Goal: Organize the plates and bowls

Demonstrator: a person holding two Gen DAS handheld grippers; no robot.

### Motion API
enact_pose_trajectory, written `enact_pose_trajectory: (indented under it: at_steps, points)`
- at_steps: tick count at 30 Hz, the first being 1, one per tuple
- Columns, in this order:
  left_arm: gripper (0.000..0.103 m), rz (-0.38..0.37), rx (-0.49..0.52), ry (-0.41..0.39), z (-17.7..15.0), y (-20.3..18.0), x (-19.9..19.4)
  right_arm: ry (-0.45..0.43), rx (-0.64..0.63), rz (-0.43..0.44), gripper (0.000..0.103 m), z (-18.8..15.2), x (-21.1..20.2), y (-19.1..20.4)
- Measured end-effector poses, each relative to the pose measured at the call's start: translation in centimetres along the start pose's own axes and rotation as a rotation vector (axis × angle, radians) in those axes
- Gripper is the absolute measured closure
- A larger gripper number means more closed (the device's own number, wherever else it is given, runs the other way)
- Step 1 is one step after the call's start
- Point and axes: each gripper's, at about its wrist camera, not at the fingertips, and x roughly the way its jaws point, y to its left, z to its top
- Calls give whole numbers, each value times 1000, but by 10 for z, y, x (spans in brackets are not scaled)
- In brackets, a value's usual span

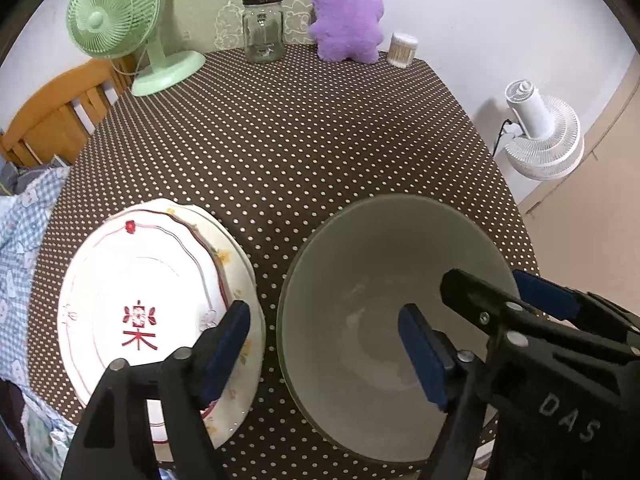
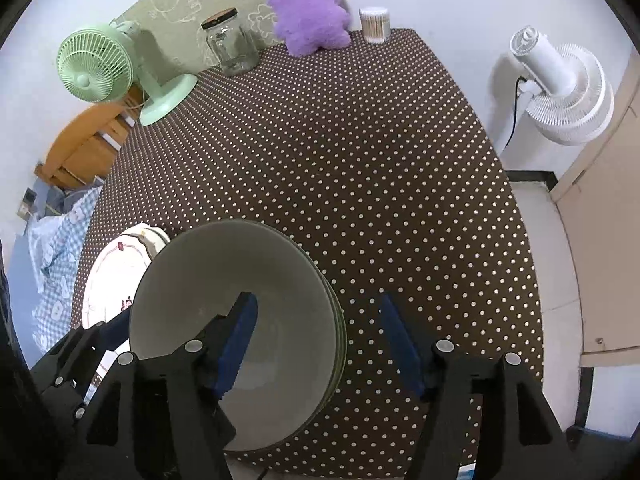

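A stack of pale green bowls (image 2: 240, 280) sits near the front edge of the dotted brown table (image 2: 360, 160); in the left wrist view it shows as one bowl (image 1: 360, 280). Left of it lies a stack of white plates (image 1: 140, 280) with red markings, also plates (image 2: 116, 264). My left gripper (image 1: 326, 350) is open and straddles the bowl's left rim, one pad over the plates, one inside the bowl. My right gripper (image 2: 318, 342) is open and straddles the bowl's right rim, also seen as the right gripper (image 1: 486, 280). Neither gripper's pads press on the rim.
Along the back of the table stand a green fan (image 1: 116, 20), a glass jar (image 1: 263, 28), a purple plush toy (image 1: 348, 16) and a tub of cotton swabs (image 1: 403, 50). A white fan (image 2: 560, 88) stands on the floor to the right. A wooden chair (image 1: 60, 108) and checked cloth (image 1: 20, 232) are on the left.
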Motion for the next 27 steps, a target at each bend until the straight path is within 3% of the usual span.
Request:
enact_pose_trajectory:
  at_steps: [9, 14, 20, 25, 27]
  points:
    - [21, -21, -32, 20, -5, 10, 14, 35, 22, 21, 36, 1, 16, -7]
    - [26, -60, -25, 31, -8, 10, 20, 55, 27, 19, 36, 3, 28, -5]
    - [28, -53, 13, 24, -5, 7, 22, 56, 53, -5, 36, 3, 32, -4]
    - [42, -77, 20, 63, -7, 7, 28, 87, 78, 5, 43, -1, 38, -6]
    - [43, -77, 26, 63, -5, 6, 30, 83, 89, 14, 46, -2, 39, -7]
